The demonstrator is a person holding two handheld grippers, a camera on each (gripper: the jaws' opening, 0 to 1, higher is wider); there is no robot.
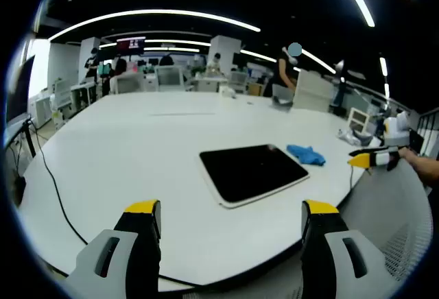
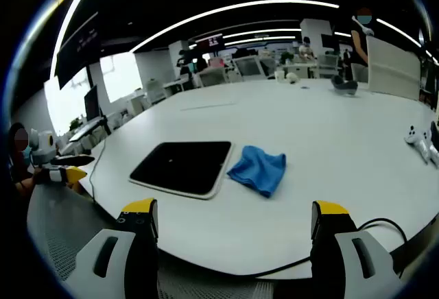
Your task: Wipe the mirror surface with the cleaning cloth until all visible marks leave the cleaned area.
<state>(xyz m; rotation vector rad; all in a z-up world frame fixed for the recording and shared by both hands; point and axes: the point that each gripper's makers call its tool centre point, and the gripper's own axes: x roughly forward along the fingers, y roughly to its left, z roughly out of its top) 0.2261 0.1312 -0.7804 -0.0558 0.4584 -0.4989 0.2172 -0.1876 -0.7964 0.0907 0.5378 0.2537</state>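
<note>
Yellow-tipped grey jaws of the right gripper (image 2: pixel 234 220) are standing wide apart at the near table edge, holding nothing, and the crumpled blue cleaning cloth (image 2: pixel 258 169) is lying straight ahead of them, slightly right of their midline, out on the white round table (image 2: pixel 329 134). Touching or just beside the cloth's left edge, the flat dark rectangular mirror with a pale rim (image 2: pixel 184 166) is resting with its long axis running across this view, left of the cloth. From the left gripper (image 1: pixel 232 220), whose jaws are likewise spread and empty, the mirror (image 1: pixel 253 171) is sitting ahead and slightly right, while the cloth (image 1: pixel 306 153) is lying beyond the mirror's far right corner, so the right gripper is looking the nearer and better lined up for picking up the cloth. Each gripper is showing at the margin of the other's view, small and partly cut off. Any marks on the mirror surface are too faint to make out, and whether cloth and mirror rim are actually overlapping cannot be told. A black cable (image 1: pixel 51 182) is trailing over the table's left side.
</note>
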